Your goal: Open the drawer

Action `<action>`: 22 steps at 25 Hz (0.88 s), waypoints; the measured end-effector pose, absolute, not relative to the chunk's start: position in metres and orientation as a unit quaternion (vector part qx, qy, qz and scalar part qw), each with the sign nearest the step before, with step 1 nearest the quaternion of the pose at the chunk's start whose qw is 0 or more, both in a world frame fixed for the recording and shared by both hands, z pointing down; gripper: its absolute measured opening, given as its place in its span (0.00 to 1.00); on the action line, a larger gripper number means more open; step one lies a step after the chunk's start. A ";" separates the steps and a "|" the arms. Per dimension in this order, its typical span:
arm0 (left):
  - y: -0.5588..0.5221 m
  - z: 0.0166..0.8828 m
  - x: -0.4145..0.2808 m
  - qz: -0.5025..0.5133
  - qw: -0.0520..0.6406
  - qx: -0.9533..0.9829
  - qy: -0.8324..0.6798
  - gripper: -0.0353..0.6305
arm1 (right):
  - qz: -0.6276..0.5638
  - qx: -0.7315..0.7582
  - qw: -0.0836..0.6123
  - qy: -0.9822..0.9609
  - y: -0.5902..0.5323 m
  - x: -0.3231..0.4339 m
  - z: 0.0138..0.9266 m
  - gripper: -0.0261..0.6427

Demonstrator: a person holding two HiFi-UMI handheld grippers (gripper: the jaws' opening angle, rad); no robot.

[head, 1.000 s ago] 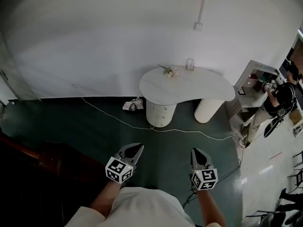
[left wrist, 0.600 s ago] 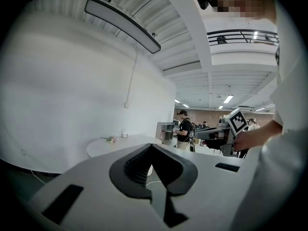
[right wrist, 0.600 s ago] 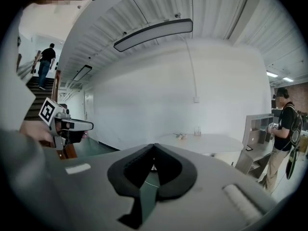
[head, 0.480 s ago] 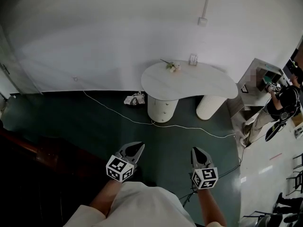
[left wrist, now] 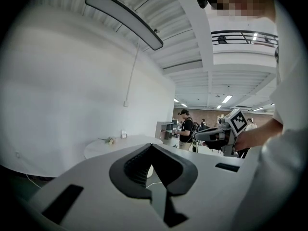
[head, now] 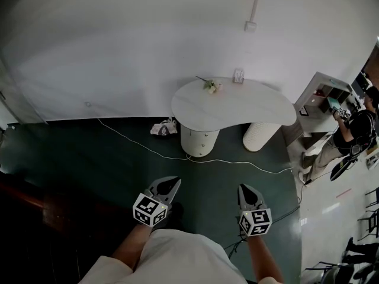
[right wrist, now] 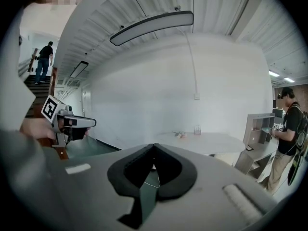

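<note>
Floor [head: 106, 152] is dark green, with a white cable [head: 237, 163] snaking across it below a curved white wall [head: 148, 52]. Drawer [head: 198, 138] sits in the round pedestal [head: 200, 150] under the kidney-shaped white bench [head: 249, 105], well apart from the left tool [head: 171, 184] and right tool [head: 246, 189], both clenched tip to tip, empty.

The head view is dim. The white wall [head: 148, 46] behind the worktop [head: 234, 105] is the brightest area. The floor [head: 118, 152] in front of the worktop is dark and falls to near black far to its left. A soft shadow sits under the worktop. Fisheye distortion curves the wall's base. Both gripper views sit inside a black round border. High above the worktop hangs a long pale ceiling lamp [left wrist: 125, 18], and small bright ceiling strips [left wrist: 226, 98] glare to the worktop's right.
</note>
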State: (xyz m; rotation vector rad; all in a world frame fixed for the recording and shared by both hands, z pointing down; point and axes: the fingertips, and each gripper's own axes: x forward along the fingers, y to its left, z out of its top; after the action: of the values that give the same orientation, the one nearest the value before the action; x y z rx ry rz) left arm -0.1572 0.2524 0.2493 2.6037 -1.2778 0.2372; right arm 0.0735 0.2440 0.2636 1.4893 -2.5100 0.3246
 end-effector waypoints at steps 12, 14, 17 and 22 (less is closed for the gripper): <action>0.136 0.250 -0.162 0.079 0.110 0.903 -0.408 0.06 | 0.126 0.518 0.117 -0.838 0.149 0.053 0.281 0.06; 0.117 0.248 -0.164 0.075 0.110 0.904 -0.407 0.06 | 0.127 0.519 0.120 -0.837 0.134 0.048 0.283 0.06; 0.088 0.249 -0.173 0.070 0.109 0.904 -0.407 0.06 | 0.126 0.519 0.126 -0.836 0.114 0.038 0.287 0.06; 0.049 0.247 -0.195 0.066 0.096 0.903 -0.413 0.06 | 0.125 0.516 0.135 -0.836 0.089 0.017 0.292 0.06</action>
State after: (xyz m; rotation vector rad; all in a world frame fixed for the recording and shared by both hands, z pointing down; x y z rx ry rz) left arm -0.1947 0.0494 0.2470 2.6760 -1.2227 0.1962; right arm 0.0173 0.0887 0.2920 1.4964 -2.4239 0.3618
